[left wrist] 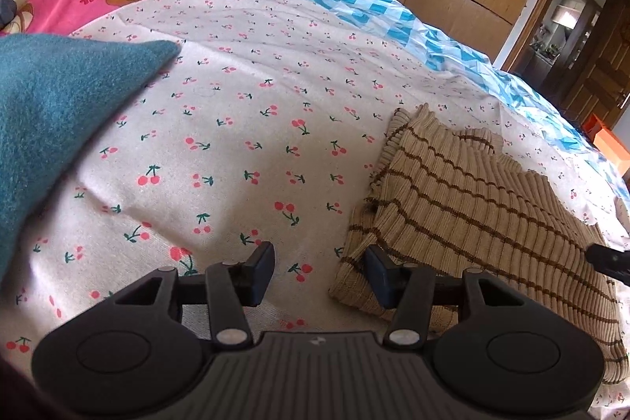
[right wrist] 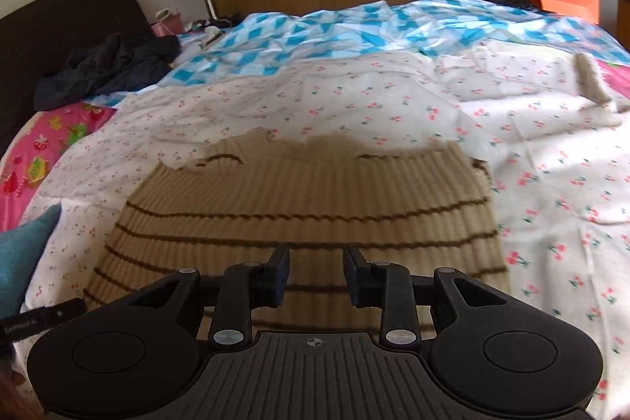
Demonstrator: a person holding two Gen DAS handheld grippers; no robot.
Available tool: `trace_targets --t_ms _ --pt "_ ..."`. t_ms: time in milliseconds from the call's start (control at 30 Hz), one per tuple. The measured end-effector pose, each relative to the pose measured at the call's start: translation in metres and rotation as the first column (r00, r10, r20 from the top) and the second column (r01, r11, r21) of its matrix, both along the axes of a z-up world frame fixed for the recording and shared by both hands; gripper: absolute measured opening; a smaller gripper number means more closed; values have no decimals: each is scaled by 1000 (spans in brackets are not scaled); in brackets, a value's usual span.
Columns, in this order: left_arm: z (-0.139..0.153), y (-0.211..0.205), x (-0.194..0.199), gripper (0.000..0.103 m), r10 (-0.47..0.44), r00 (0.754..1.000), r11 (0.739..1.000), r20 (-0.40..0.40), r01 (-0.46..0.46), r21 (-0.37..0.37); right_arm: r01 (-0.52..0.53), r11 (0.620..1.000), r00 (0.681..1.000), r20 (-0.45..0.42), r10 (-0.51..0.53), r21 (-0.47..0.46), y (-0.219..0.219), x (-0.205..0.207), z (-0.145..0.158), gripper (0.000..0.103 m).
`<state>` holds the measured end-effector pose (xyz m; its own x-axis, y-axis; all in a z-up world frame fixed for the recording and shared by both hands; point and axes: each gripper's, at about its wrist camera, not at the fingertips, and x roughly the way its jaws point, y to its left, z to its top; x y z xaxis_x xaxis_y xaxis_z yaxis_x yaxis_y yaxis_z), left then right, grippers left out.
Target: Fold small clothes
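Beige ribbed sweater (right wrist: 307,199): brown stripes, lying folded on the cherry-print sheet (left wrist: 244,113) of the bed.
Left gripper (left wrist: 319,272): fingers spread wide, empty, at the sweater's left edge.
Right gripper (right wrist: 317,272): fingers parted, holding nothing, over the sweater's near hem.
Teal cloth (left wrist: 51,113): left of the sweater, well apart.
Black jacket (right wrist: 106,65): beyond the sweater, by the headboard.

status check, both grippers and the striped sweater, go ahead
Left gripper open, empty, at the sweater's edge. Right gripper open, empty, over the beige striped sweater. Sweater flat on the cherry-print sheet. Teal cloth off to the left, apart.
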<state>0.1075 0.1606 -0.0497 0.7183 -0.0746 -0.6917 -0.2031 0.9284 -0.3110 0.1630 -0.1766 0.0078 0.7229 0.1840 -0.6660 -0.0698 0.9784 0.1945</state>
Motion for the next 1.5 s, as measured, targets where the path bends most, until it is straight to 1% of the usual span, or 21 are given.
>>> trace_targets --t_ms 67,133,167,233,333,400,533,600,667,733,800,900,933,1033,1133,1200,1233,1300,1333,1400,1500 --pt "-1 0 1 56 -2 1000 1000 -2 2 -1 -14 1000 1000 -20 14 -2 17 21 -11 31" --pt "-1 -4 0 57 -12 1000 1000 0 12 18 -20 999 996 -90 16 -41 29 46 -28 33" --pt "-1 -4 0 57 -17 1000 1000 2 17 20 -14 998 994 -108 7 -65 32 53 -32 33" --pt "-1 -2 -1 57 -25 1000 1000 7 25 -1 -14 996 994 -108 5 -89 37 57 -26 33" --pt "0 9 -2 56 -13 1000 996 18 14 -83 -37 992 998 -48 31 -119 51 52 -1 33" --pt "0 14 -4 56 -7 1000 993 22 10 -118 -68 993 997 -44 64 -101 65 55 9 37" --pt "1 17 -7 56 -15 999 987 30 19 -158 -143 990 981 -131 142 -1 108 80 6 42" --pt "2 17 -8 56 -24 999 986 39 30 -165 -178 983 967 -178 181 31 134 97 0 50" --pt "3 16 -9 56 -31 998 986 48 39 -165 -184 982 960 -208 188 36 157 113 -6 51" --pt "3 16 -8 56 -40 998 985 50 48 -168 -198 980 948 -248 200 32 177 129 -13 55" --pt "2 17 -7 56 -48 998 982 46 55 -180 -193 981 945 -272 183 -11 196 137 -19 64" --pt "1 18 -5 56 -62 997 977 46 70 -202 -226 968 939 -290 186 -109 217 143 -26 67" --pt "1 17 -5 56 -71 996 976 49 80 -204 -242 958 937 -295 189 -156 224 144 -28 67" --pt "1 11 -4 56 -93 994 977 51 101 -186 -304 904 929 -302 212 -301 245 144 -41 67" --pt "-1 9 -1 56 -111 993 973 51 119 -199 -337 863 926 -299 232 -376 256 142 -48 62" --pt "-1 8 -1 56 -118 992 970 52 127 -208 -344 851 925 -298 235 -397 256 141 -47 43" --pt "-1 8 0 56 -124 991 967 57 134 -217 -348 845 924 -302 235 -407 254 142 -45 39" --pt "-3 5 2 58 -142 988 960 57 152 -236 -364 846 916 -311 251 -390 246 143 -41 29" --pt "-5 4 3 60 -144 988 957 52 153 -245 -366 851 915 -313 255 -377 243 144 -39 27" --pt "-8 4 7 61 -134 990 956 45 141 -259 -364 864 915 -310 260 -348 237 143 -33 20" --pt "-11 6 8 69 -115 992 948 55 126 -293 -361 880 916 -297 271 -308 229 142 -25 17"
